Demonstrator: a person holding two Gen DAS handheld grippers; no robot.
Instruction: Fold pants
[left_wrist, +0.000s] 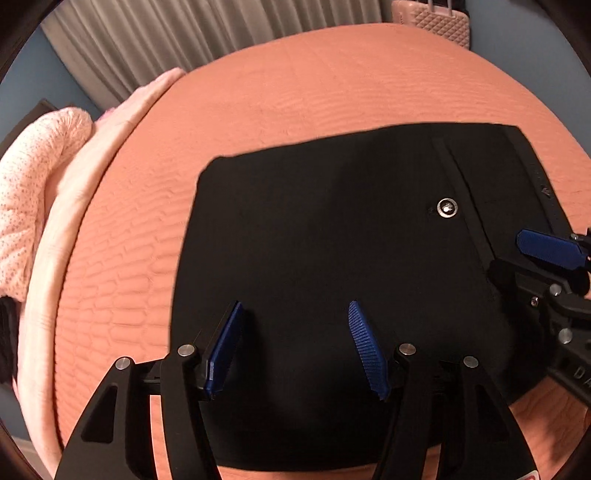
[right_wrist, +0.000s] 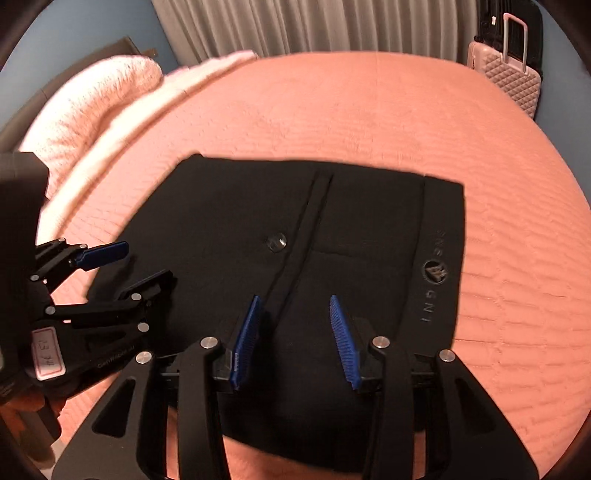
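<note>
On the pink bedspread the black pants lie as a compact folded block at the centre, so a careless nudge or a pinch of only the top layer could, I judge, drag the fold askew. The left gripper at six o'clock and the right gripper at three o'clock both hover over the cloth with jaws spread wide, holding nothing.

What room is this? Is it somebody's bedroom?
Most likely a bedroom: the black pants lie on a bed with a peach quilted bedspread, pillows at one end, curtains behind and a pink suitcase beside it.
</note>
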